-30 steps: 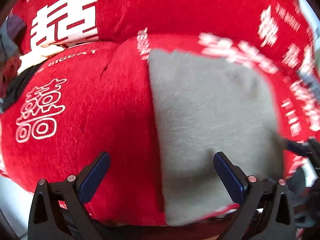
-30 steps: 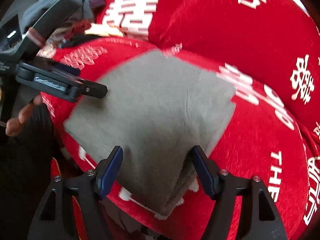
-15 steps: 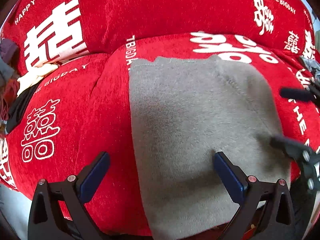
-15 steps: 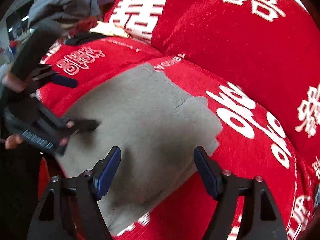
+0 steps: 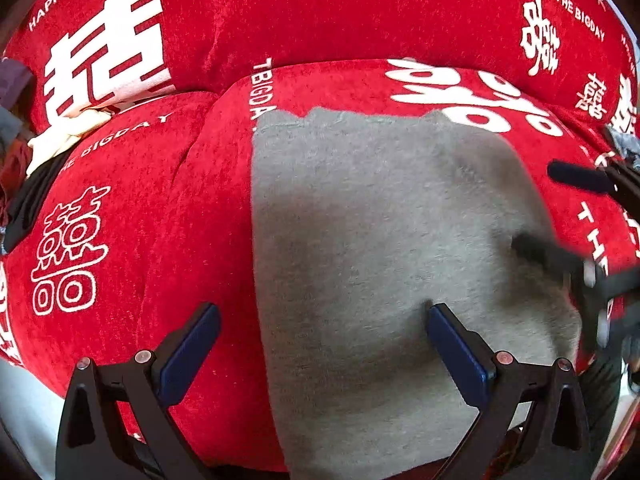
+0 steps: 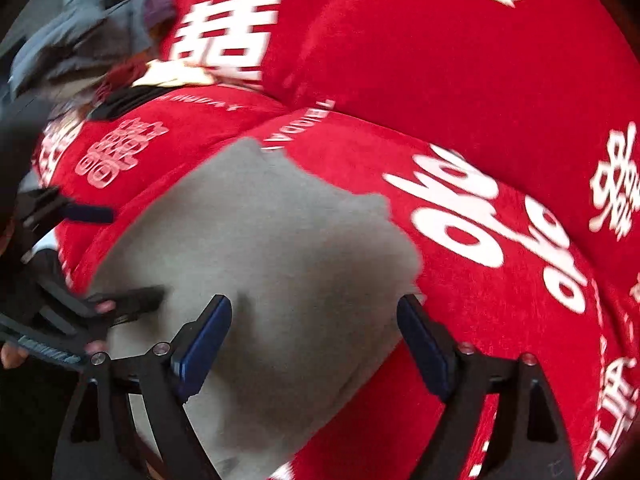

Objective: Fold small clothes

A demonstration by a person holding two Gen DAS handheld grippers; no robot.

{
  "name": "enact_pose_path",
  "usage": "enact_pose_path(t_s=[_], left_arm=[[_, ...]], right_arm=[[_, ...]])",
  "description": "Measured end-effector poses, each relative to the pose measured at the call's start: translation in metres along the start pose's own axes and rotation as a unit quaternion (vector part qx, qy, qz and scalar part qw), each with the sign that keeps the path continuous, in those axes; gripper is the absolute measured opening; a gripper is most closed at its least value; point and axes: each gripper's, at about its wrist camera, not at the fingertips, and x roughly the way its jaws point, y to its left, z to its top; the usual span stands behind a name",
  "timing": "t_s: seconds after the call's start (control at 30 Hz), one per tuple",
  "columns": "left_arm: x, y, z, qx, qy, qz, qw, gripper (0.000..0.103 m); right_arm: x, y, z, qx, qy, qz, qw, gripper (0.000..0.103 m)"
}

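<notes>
A folded grey garment (image 5: 380, 248) lies flat on a red sofa seat cushion (image 5: 132, 240) printed with white characters. It also shows in the right wrist view (image 6: 260, 260). My left gripper (image 5: 320, 344) is open over the garment's near left edge, its right finger pressing into the cloth. My right gripper (image 6: 316, 336) is open over the garment's right part. The right gripper shows at the right edge of the left wrist view (image 5: 576, 220), and the left gripper shows at the left of the right wrist view (image 6: 96, 264), both open.
The red sofa backrest (image 5: 320, 12) rises behind the seat. A pile of other clothes (image 6: 88, 40), grey, cream and black, lies on the far left of the sofa. The seam between two seat cushions (image 5: 188, 152) runs left of the garment.
Both grippers have let go of the garment, which now lies spread flat on the cushion. The left gripper has shifted right over the cloth; the right gripper has pulled back a little.
</notes>
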Motion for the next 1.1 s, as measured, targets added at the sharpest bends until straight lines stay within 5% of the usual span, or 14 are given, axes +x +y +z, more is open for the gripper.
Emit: enact_pose_path(t_s=[0.23, 0.43, 0.53, 0.8, 1.1], left_arm=[[0.005, 0.003, -0.01, -0.009, 0.021, 0.003, 0.9997, 0.103], [0.005, 0.004, -0.021, -0.011, 0.026, -0.005, 0.9996, 0.103], [0.001, 0.002, -0.023, -0.004, 0.039, 0.005, 0.9992, 0.103], [-0.034, -0.012, -0.031, 0.027, 0.015, 0.007, 0.9995, 0.103], [-0.054, 0.007, -0.038, -0.059, -0.027, 0.0, 0.9979, 0.103]], right_arm=[[0.015, 0.038, -0.028, -0.043, 0.054, -0.055, 0.996, 0.087], [0.003, 0.025, -0.05, 0.02, 0.08, -0.025, 0.996, 0.087], [-0.003, 0.035, -0.06, -0.009, 0.12, -0.053, 0.991, 0.087], [-0.06, 0.046, -0.041, 0.006, 0.054, -0.051, 0.997, 0.087], [-0.059, 0.05, -0.037, 0.028, 0.05, -0.059, 0.997, 0.087]])
